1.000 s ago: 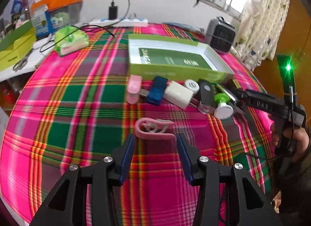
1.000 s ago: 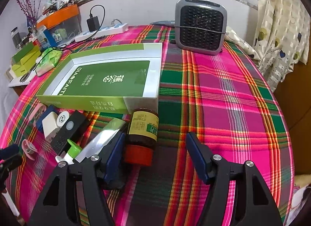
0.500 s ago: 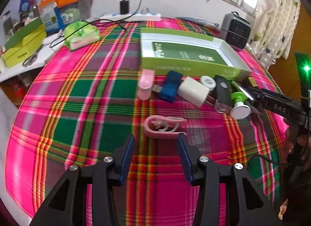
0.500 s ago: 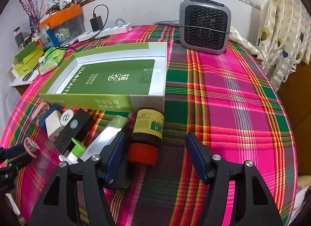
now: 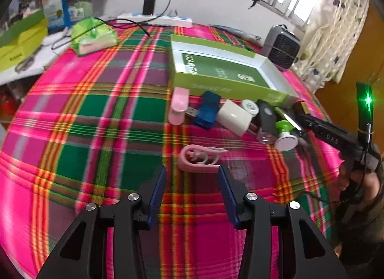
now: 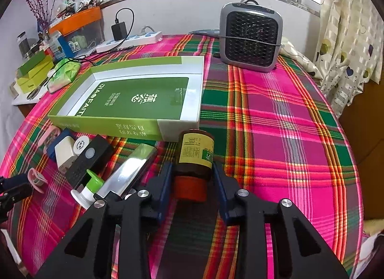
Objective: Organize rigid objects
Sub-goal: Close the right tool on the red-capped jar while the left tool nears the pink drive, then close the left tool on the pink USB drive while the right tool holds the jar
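Observation:
A brown bottle (image 6: 195, 152) with a yellow-green label and a red cap lies on the plaid cloth, just in front of the green box tray (image 6: 108, 125). My right gripper (image 6: 192, 171) is closing on it, and both blue pads sit against its sides. Left of the bottle lie a silver tube with a green cap (image 6: 134, 168), a black remote (image 6: 90, 159) and a white charger (image 6: 64, 150). My left gripper (image 5: 192, 173) stands open with nothing between its fingers. A pink clip (image 5: 199, 159) lies just beyond its fingertips. The green box tray (image 5: 216, 82) holds nothing.
A pink case (image 5: 178, 105) and a blue USB gadget (image 5: 206, 108) lie along the tray's front wall. A grey heater (image 6: 250, 37) stands at the back right. A power strip (image 5: 156, 17), a tissue pack (image 5: 93, 37) and boxes crowd the back left. A hand (image 5: 360, 178) holds the right gripper.
The right gripper's jaws have closed from wide apart onto the brown bottle. The left gripper has stayed open behind the pink clip, with its view tilting slightly.

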### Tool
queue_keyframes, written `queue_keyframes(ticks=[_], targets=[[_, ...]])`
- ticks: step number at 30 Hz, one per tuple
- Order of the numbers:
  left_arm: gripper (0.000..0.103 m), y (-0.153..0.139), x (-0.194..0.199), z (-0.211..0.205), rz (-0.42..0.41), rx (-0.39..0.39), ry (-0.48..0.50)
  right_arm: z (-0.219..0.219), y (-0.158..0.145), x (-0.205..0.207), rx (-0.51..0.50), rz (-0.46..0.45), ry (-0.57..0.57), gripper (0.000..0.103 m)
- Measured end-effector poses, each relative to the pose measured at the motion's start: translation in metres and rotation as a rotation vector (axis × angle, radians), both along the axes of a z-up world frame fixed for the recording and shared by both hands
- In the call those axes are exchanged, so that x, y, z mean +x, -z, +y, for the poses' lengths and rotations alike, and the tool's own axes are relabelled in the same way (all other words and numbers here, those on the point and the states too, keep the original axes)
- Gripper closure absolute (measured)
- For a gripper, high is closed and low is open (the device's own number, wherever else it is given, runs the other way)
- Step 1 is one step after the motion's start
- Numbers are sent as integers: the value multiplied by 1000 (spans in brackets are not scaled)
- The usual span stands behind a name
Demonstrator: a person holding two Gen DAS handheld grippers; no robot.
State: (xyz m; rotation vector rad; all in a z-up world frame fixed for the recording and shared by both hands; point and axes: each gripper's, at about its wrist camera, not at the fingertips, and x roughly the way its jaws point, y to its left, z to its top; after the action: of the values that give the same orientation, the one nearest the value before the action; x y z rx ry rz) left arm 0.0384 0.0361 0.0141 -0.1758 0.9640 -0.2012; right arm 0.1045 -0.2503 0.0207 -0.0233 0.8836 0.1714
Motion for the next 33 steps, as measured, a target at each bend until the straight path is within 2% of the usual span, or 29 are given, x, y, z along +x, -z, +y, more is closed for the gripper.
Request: queue_keyframes(ticks=[3, 13, 19, 26, 33], targets=[[60, 0, 0, -9, 8, -39, 41, -1, -3, -3, 7, -10, 6, 68], [60, 1, -6, -37, -2, -27, 148, -6, -10, -17, 25, -28, 28, 68], [60, -9, -7, -14, -39, 15, 93, -3, -14, -27, 29, -43, 17, 68], [60, -27, 15, 8, -106, 70, 24, -1, -19, -33, 30, -58, 17, 68], [60, -23, 43, 11, -102, 119, 18, -1, -21, -32, 26, -61, 24, 68]])
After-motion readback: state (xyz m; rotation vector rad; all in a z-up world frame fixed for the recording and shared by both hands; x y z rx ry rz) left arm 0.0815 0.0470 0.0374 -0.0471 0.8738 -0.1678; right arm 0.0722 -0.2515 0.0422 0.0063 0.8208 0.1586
